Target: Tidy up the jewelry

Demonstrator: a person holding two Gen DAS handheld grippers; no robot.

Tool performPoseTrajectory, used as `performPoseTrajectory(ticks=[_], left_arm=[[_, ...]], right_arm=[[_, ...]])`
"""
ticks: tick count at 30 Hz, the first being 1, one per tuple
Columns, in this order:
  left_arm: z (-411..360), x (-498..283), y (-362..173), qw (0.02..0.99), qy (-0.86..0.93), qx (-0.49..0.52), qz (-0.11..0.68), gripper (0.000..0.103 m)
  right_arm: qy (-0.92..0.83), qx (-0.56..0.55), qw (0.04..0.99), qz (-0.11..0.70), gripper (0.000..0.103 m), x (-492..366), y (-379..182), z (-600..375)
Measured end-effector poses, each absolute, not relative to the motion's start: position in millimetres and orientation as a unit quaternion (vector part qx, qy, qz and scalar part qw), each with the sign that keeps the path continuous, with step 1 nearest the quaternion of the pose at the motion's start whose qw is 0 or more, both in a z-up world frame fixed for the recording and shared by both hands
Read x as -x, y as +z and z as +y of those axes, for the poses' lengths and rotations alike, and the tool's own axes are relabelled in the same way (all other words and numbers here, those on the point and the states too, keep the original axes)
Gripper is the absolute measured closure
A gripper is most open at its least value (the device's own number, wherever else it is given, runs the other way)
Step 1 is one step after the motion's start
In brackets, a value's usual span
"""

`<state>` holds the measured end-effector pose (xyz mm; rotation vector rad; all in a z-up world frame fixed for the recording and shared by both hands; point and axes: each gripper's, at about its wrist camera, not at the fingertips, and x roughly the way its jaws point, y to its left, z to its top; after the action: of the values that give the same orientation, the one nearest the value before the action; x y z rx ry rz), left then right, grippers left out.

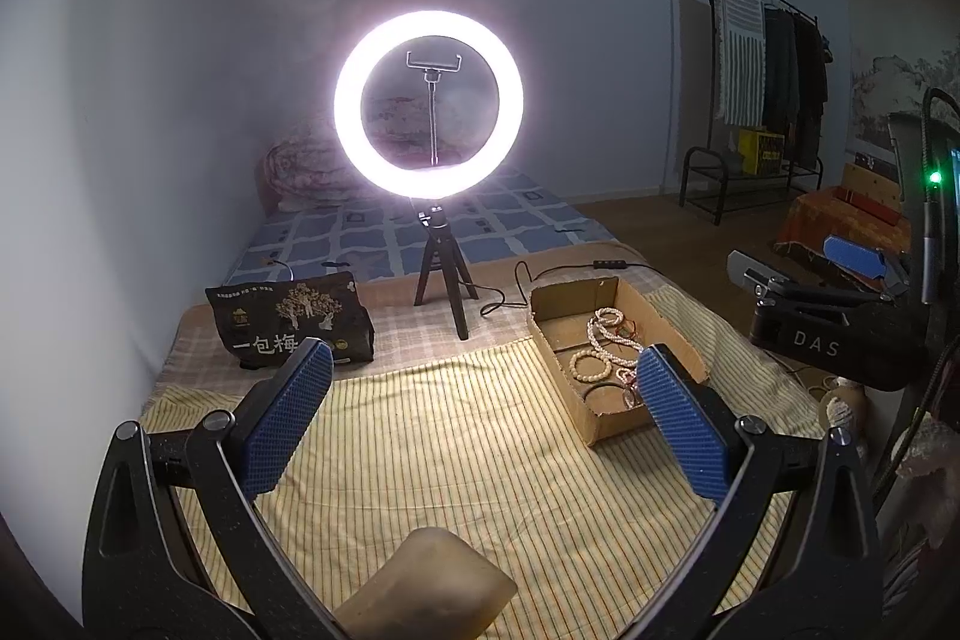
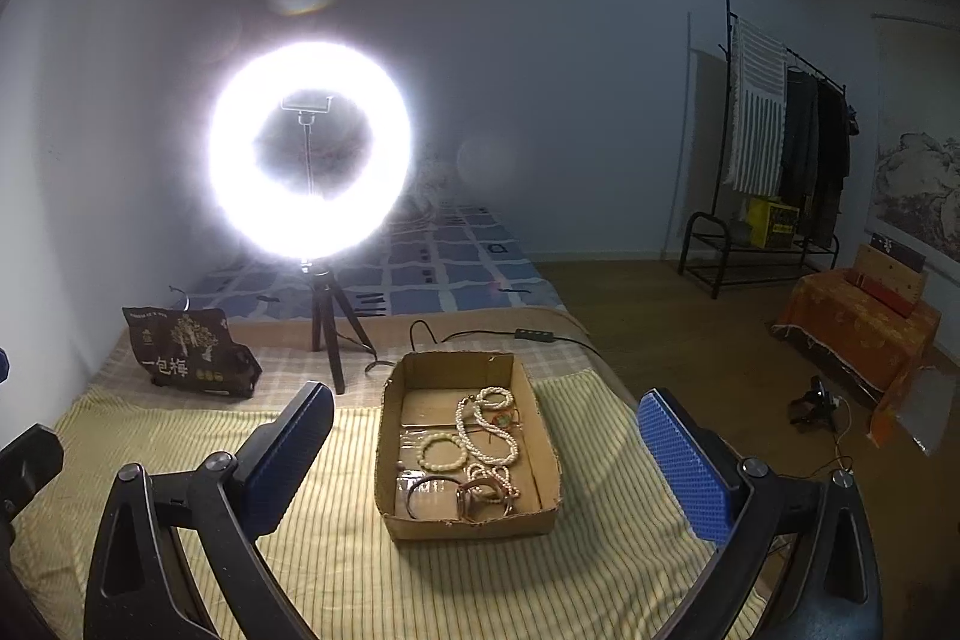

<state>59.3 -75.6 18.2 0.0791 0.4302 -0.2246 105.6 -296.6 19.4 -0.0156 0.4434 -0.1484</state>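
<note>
Cardboard box [image 2: 528,519] of jewelry [image 2: 480,436], ring light [image 2: 309,151] behind, snack bag [image 2: 192,361] left

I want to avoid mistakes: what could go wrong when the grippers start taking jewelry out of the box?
1. In the cardboard box the pearl necklace overlaps bracelets, so lifting one piece may drag others along.
2. The ring light stands on a small tripod just behind the box, with its cable lying nearby; a reaching gripper might topple it.

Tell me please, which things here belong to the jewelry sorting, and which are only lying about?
For the job: cardboard box, pearl necklace, bead bracelet, dark bangle, left gripper, right gripper.

Lying about: ring light, black snack bag, clothes rack.
</note>
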Motion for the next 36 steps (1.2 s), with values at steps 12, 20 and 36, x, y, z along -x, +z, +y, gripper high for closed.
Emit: performPoseTrajectory(ticks=[12,20,36], left_arm=[[-77.4,-58.5,18.7,0.970,-0.109,-0.043,0.211,0.000],[-77.7,-58.8,18.4,0.970,-0.109,-0.044,0.211,0.000],[-79.1,-57.7,17.6,0.968,-0.117,-0.043,0.218,0.000]], right_arm=[[-0.073,0.012,0.971,0.226,0.000,-109.5,15.0,-296.8],[-0.075,0.011,0.971,0.226,0.000,-109.7,14.6,-297.6],[-0.069,0.014,0.969,0.235,0.000,-110.6,10.5,-295.2]])
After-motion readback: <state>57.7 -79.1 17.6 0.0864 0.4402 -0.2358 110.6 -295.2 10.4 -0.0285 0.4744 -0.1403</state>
